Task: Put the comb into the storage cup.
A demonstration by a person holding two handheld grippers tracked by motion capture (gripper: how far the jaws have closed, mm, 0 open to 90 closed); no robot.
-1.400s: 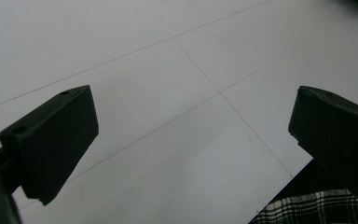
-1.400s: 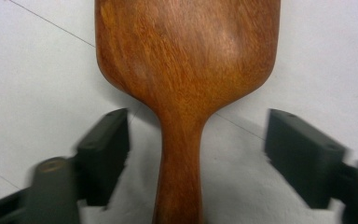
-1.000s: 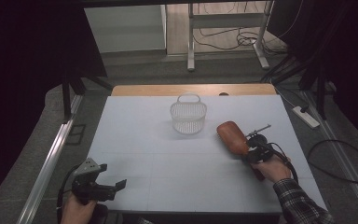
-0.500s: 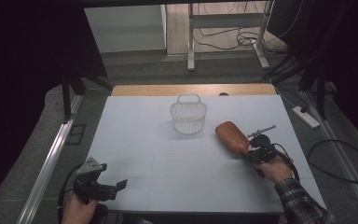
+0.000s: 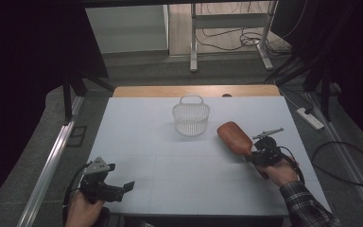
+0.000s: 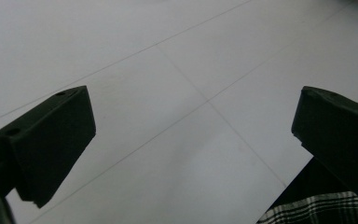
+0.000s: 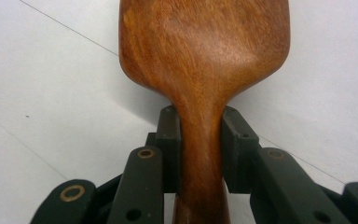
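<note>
Right gripper (image 5: 259, 155) is clamped on the neck of the wooden paddle brush (image 5: 235, 137), jaws tight on both sides of the handle. The brush head points toward the white wire basket (image 5: 191, 117), near it but apart, over the white table (image 5: 170, 142). Left gripper (image 5: 123, 188) sits at the near-left table edge, jaws wide apart, holding nothing.

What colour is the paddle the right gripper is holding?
Reddish-brown wood with visible grain: the wooden paddle, clearest in the right gripper view, clamped in the right gripper.
</note>
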